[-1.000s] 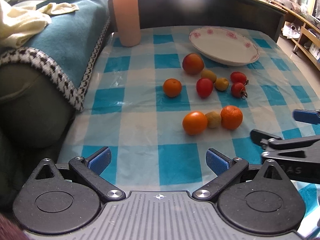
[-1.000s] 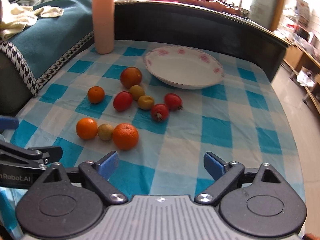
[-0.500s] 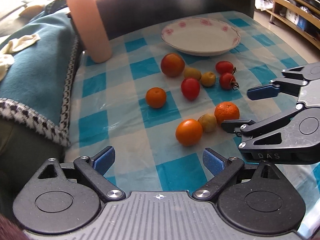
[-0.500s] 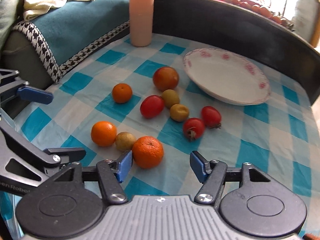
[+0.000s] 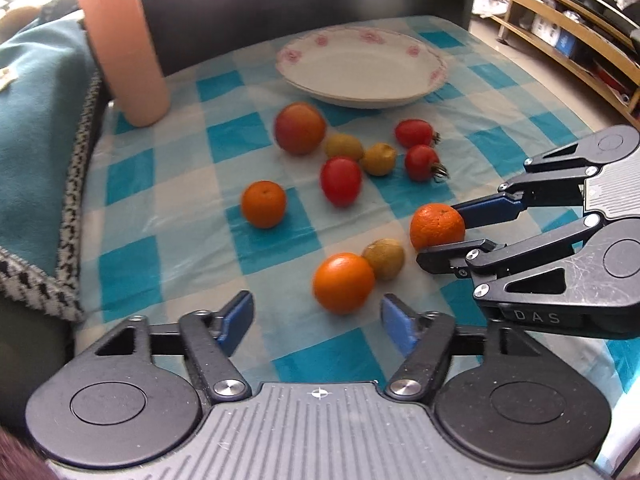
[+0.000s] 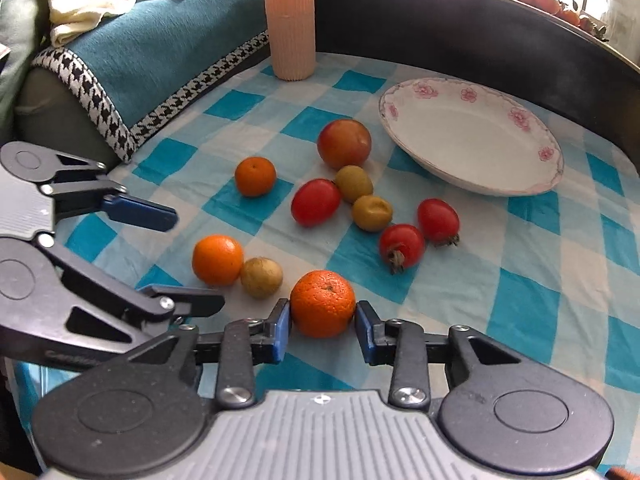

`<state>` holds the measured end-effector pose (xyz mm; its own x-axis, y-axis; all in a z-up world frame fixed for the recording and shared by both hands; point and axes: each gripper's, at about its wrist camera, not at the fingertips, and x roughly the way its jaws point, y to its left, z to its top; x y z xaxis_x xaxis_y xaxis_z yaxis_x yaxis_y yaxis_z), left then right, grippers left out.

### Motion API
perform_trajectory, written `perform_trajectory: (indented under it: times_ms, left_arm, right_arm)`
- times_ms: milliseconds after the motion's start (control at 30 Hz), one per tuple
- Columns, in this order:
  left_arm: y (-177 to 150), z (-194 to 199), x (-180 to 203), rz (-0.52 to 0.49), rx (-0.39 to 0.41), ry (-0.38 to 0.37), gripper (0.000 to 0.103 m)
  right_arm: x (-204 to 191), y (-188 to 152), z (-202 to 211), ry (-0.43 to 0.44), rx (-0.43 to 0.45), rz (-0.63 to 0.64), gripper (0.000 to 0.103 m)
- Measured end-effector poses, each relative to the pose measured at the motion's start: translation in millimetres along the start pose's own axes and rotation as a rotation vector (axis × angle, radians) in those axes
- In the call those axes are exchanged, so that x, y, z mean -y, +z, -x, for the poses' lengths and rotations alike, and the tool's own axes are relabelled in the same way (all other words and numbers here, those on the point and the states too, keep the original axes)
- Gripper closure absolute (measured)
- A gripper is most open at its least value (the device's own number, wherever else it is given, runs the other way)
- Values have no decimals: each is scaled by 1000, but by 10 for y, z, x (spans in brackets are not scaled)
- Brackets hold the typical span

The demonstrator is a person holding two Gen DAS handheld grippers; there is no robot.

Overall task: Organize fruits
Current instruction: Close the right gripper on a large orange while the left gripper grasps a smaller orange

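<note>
Several fruits lie on the blue checked cloth in front of a white flowered plate (image 5: 360, 100) (image 6: 480, 190). My right gripper (image 6: 322, 330) (image 5: 440, 236) is shut on the nearest orange (image 6: 322, 304) (image 5: 437, 226), one pad against each side, and the fruit still rests on the cloth. My left gripper (image 5: 316, 320) (image 6: 198, 260) is open, its fingers either side of a second orange (image 5: 343, 283) (image 6: 218, 259) without touching it. A small yellow-green fruit (image 5: 384, 258) (image 6: 261, 277) sits between the two oranges.
Farther back lie a third orange (image 5: 263, 204), a large red-orange fruit (image 5: 300, 128), red tomatoes (image 5: 341, 180) and two more yellow-green fruits (image 5: 379, 158). A tall pink cylinder (image 5: 124, 48) stands at the back left beside a teal blanket (image 5: 36, 120). Wooden shelves (image 5: 560, 32) are at right.
Both grippers moved forward and down toward the near fruits. The right gripper's fingers closed in onto the orange. The left gripper's fingers narrowed somewhat around the second orange.
</note>
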<state>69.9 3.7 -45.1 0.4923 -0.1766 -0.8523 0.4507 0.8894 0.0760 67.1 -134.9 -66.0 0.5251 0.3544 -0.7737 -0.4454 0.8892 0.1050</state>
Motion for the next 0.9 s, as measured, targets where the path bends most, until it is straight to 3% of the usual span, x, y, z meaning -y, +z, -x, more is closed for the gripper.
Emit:
perform_trajectory:
  times_ms: [300,600,700,900]
  left_arm:
    - [62,-121,40,10,-9,-53,38]
    - [103,-139,43,18,-14,-41,40]
    - [85,-110,58,11,-11,-43,52]
    - [111,-107,18,42,-13,-53,60]
  right_arm:
    - [168,-56,110,-6,2,-53,53]
    - [238,-117,135,-10,-13,-82,53]
    - [257,-127,157,-13,-15,-91,53]
    - [266,-167,236,-26,-9,-97,53]
